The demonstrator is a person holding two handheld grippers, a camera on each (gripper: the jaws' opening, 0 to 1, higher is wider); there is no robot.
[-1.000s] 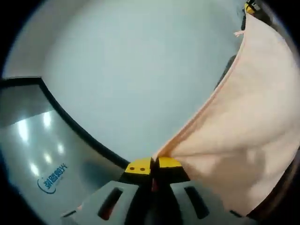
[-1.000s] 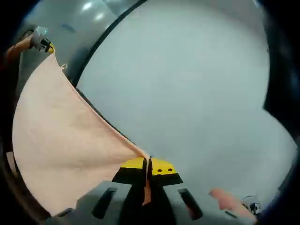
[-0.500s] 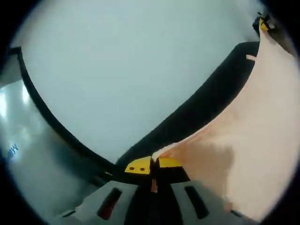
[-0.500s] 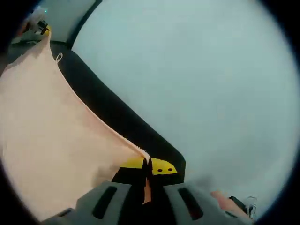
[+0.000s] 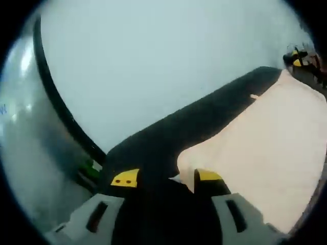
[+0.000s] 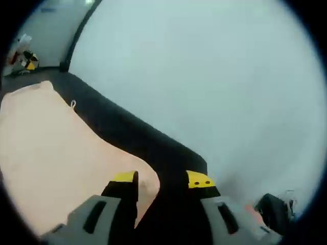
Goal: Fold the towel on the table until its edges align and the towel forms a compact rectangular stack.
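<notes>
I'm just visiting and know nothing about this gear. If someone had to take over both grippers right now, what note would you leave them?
Left gripper: open, holding nothing, its jaws at the near corner of the peach towel.
Right gripper: open, holding nothing, at the towel's other corner.
Towel: lies spread flat on the dark table, small loop tag along its far edge.
Done: both corners have been let go and the cloth laid down.
Left: I cannot tell how many folds are in; check the edges line up, then fold again to a compact rectangle.

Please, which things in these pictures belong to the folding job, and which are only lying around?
Job: towel, lying on the black table; left gripper, open; right gripper, open.

Lying around: dark thing at the right gripper view's bottom right, too blurred to tell.
</notes>
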